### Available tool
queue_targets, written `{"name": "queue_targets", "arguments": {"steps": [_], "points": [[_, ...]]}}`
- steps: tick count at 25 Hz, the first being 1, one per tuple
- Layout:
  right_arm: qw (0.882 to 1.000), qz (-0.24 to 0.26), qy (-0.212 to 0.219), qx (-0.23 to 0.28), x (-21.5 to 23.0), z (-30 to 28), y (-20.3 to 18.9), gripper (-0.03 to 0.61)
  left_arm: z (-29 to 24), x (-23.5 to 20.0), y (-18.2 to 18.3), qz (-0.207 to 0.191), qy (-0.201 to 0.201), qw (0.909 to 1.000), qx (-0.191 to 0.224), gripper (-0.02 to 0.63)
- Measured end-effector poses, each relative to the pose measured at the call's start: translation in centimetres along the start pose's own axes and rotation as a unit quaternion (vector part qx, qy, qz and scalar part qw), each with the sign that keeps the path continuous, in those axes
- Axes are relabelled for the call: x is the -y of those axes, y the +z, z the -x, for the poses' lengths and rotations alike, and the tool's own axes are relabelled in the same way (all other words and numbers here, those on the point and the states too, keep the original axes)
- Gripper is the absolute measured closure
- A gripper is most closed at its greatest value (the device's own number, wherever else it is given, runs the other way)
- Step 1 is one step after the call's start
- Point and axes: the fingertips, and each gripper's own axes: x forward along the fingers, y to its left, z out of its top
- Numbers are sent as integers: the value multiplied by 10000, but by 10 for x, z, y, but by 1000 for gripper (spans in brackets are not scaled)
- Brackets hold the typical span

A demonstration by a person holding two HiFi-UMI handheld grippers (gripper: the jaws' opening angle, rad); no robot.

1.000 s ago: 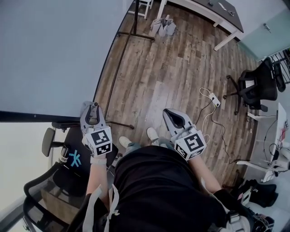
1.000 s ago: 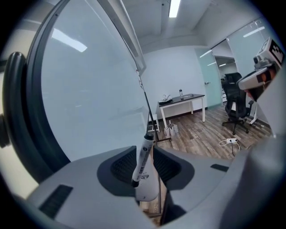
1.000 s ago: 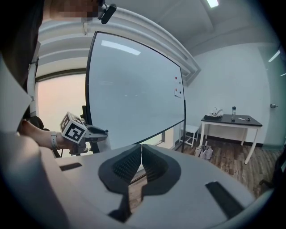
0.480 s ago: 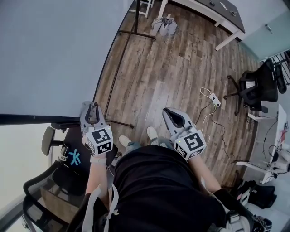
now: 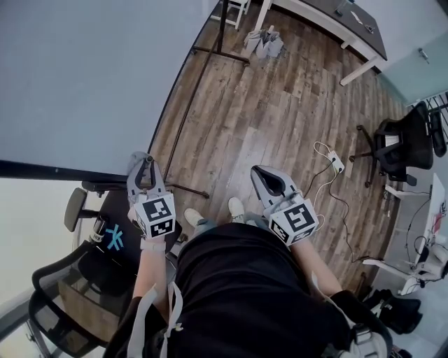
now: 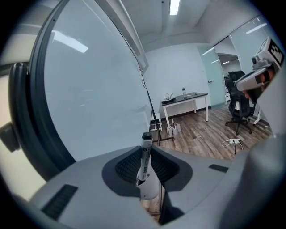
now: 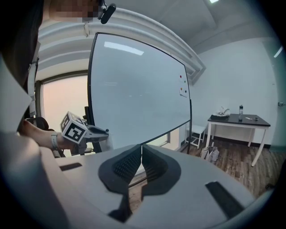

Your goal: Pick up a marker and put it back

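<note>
My left gripper (image 6: 146, 167) is shut on a white marker (image 6: 145, 165) with a black cap that stands upright between the ribbed pads. In the head view this left gripper (image 5: 145, 175) hangs close to the lower edge of the large whiteboard (image 5: 77, 77), the marker's cap (image 5: 148, 161) poking out at the tips. The right gripper (image 5: 266, 182) is held over the wooden floor with its jaws closed and nothing between them. From the right gripper view, the right gripper (image 7: 141, 163) shows its pads pressed together, with the left gripper (image 7: 89, 132) and the whiteboard (image 7: 138, 94) beyond.
A black mesh office chair (image 5: 77, 280) stands at my lower left. The whiteboard's stand (image 5: 203, 52) reaches across the wood floor. A white desk (image 5: 329, 21) stands at the far end, another black chair (image 5: 395, 143) and a power strip (image 5: 334, 162) lie to the right.
Both grippers have stayed almost where they were, the marker still gripped in the left one. The head camera has shifted slightly, so the scene sits a little lower in the picture.
</note>
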Motion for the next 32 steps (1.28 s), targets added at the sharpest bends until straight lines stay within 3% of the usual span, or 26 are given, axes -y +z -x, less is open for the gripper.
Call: {"name": "queue_targets", "arguments": {"steps": [16,32], "points": [[9967,169,788,97,-18,-31,17,563,37,-27,27,843,144,9953,452,541],[9833,417,1755,252,-56,-69,44,563,94,-49,58,1469,466,9833,972,541]]}}
